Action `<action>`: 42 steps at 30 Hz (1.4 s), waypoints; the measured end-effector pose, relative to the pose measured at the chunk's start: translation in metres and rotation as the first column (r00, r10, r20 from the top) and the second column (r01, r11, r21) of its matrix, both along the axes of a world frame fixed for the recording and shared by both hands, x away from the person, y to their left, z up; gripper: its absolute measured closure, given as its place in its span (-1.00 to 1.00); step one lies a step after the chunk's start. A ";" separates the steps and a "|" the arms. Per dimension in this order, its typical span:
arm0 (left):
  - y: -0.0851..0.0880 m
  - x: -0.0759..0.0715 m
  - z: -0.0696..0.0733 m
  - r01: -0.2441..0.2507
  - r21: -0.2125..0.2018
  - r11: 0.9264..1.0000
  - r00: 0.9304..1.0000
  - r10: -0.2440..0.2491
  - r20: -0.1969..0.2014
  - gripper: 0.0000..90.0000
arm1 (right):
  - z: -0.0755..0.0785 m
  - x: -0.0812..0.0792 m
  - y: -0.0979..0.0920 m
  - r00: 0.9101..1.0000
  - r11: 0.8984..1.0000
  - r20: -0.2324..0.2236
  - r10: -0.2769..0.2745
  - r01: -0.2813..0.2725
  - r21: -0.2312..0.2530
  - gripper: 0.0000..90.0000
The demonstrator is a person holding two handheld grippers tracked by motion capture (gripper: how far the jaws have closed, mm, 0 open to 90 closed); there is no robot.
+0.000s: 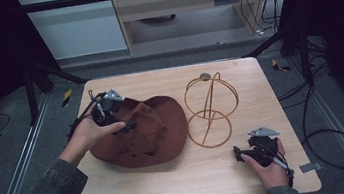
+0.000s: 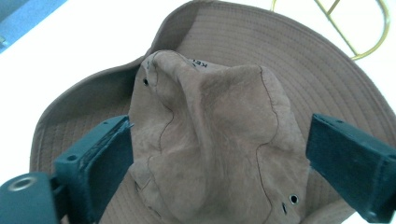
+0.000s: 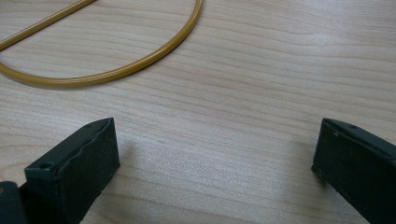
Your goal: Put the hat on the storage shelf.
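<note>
A brown wide-brimmed hat (image 1: pixel 151 130) lies on the wooden table (image 1: pixel 190 175), left of centre. My left gripper (image 1: pixel 122 123) hovers over its crumpled crown (image 2: pixel 210 135), open, with a jaw on each side of the crown and neither pressing it. To the hat's right stands a gold wire hat stand (image 1: pixel 210 109), with a round base ring (image 3: pixel 107 70) and an upright globe frame. My right gripper (image 1: pixel 240 154) rests low near the table's front right, open, with bare wood between its jaws, just short of the stand's base.
Black cables (image 1: pixel 326 132) trail on the floor right of the table. A wooden cabinet (image 1: pixel 188 4) stands behind it. Dark frame legs (image 1: pixel 33 90) flank both sides. Bare wood lies along the front edge.
</note>
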State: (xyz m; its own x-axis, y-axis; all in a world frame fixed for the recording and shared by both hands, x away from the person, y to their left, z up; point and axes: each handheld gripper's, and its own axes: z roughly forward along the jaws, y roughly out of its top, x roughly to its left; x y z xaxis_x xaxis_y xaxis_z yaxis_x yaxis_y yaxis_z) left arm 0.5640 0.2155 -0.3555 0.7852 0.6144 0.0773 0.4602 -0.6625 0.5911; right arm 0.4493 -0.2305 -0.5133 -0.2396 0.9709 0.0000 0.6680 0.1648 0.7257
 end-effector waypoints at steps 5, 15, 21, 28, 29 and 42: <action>-0.007 0.015 -0.007 -0.033 -0.010 0.999 0.999 0.033 -0.041 -0.72 | 0.000 0.000 0.000 1.000 1.000 0.000 0.000 0.000 0.000 -0.99; -0.016 0.031 -0.027 -0.052 0.063 0.997 0.996 0.056 -0.073 -0.57 | 0.000 0.000 0.000 1.000 1.000 0.000 0.000 0.000 0.000 -0.99; -0.016 0.033 -0.035 -0.058 0.084 0.995 0.994 0.065 -0.083 -0.49 | 0.000 0.000 0.000 1.000 1.000 0.001 0.001 -0.001 0.000 -0.99; -0.014 0.030 -0.038 -0.050 0.081 0.995 0.994 0.057 -0.095 -0.33 | 0.000 0.000 0.000 1.000 1.000 0.000 0.000 0.000 0.000 -0.99; -0.014 0.029 -0.039 -0.047 0.085 0.995 0.994 0.055 -0.097 -0.30 | 0.000 0.000 0.000 1.000 1.000 0.000 0.000 0.000 0.000 -0.99; -0.019 0.027 -0.046 -0.015 0.118 0.993 0.991 0.030 -0.127 0.41 | 0.000 0.000 0.000 1.000 1.000 0.000 0.000 0.000 0.000 -0.99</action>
State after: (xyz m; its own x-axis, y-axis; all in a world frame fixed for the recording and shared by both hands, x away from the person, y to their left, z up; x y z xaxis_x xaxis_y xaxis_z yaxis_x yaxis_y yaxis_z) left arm 0.5909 0.1967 -0.4020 0.7793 0.6247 0.0491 0.5428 -0.7122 0.4452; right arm 0.4493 -0.2305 -0.5133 -0.2398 0.9708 0.0003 0.6679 0.1648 0.7257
